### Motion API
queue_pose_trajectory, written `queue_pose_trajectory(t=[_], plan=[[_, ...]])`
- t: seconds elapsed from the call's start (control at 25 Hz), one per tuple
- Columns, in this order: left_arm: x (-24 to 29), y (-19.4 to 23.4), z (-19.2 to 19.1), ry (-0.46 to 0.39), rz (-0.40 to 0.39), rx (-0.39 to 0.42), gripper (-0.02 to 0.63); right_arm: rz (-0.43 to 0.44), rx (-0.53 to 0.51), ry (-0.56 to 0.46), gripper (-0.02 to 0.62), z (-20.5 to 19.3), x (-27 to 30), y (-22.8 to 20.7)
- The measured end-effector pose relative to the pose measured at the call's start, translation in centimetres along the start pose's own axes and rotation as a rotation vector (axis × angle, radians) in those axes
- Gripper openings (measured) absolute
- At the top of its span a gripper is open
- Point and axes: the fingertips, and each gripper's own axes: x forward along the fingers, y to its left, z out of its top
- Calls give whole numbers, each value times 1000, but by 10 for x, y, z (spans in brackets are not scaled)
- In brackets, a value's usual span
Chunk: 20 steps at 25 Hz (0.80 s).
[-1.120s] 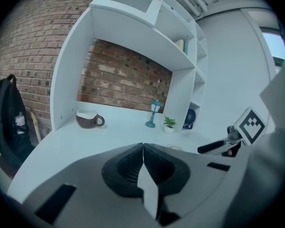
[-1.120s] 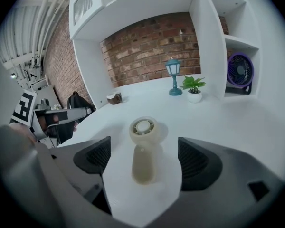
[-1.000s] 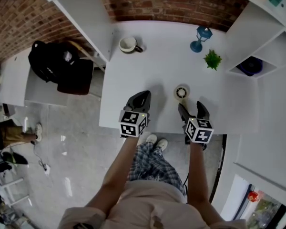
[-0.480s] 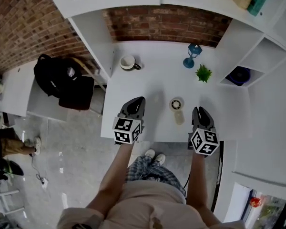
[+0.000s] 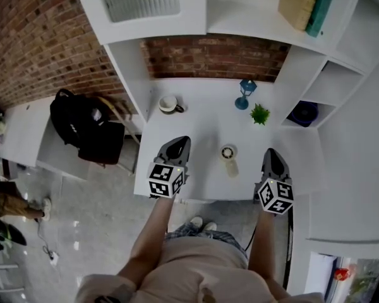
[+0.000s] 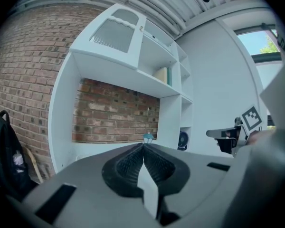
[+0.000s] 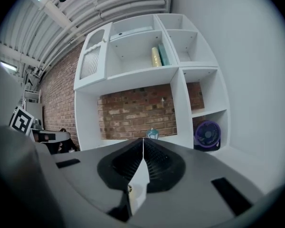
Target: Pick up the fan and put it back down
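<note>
A small white hand-held fan [image 5: 228, 157] lies on the white desk [image 5: 202, 122], round head to the back and handle toward the front edge. My right gripper [image 5: 271, 152] hovers to the right of it, apart from it. Its jaws have just been closing and now meet with nothing between them [image 7: 143, 140]. My left gripper [image 5: 180, 141] hangs over the desk's front left, also clear of the fan, jaws pressed together and empty [image 6: 143, 145]. The fan is hidden behind the jaws in both gripper views.
At the back of the desk stand a mug [image 5: 170, 104], a blue lantern [image 5: 243, 95] and a small green plant [image 5: 259, 114]. A purple fan [image 5: 303, 113] sits in the right shelf compartment. A black backpack [image 5: 79, 125] rests on a chair at left. Shelves rise above.
Both grippers have risen and drawn back from the desk. The right gripper's jaws, open beside the fan a second ago, have shut. The fan stays on the desk.
</note>
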Motion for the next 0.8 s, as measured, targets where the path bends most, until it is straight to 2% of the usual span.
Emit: queue_pose_trajectory(t=[0.36, 0.6, 0.8], plan=[[-18, -5, 16, -49, 8, -9, 28, -19, -28, -42, 17, 14, -22, -10], [-24, -3, 15, -49, 15, -21, 28, -28, -79, -43, 14, 18, -24, -11], [-26, -3, 12, -41, 13, -30, 28, -40, -73, -40, 14, 19, -24, -15]])
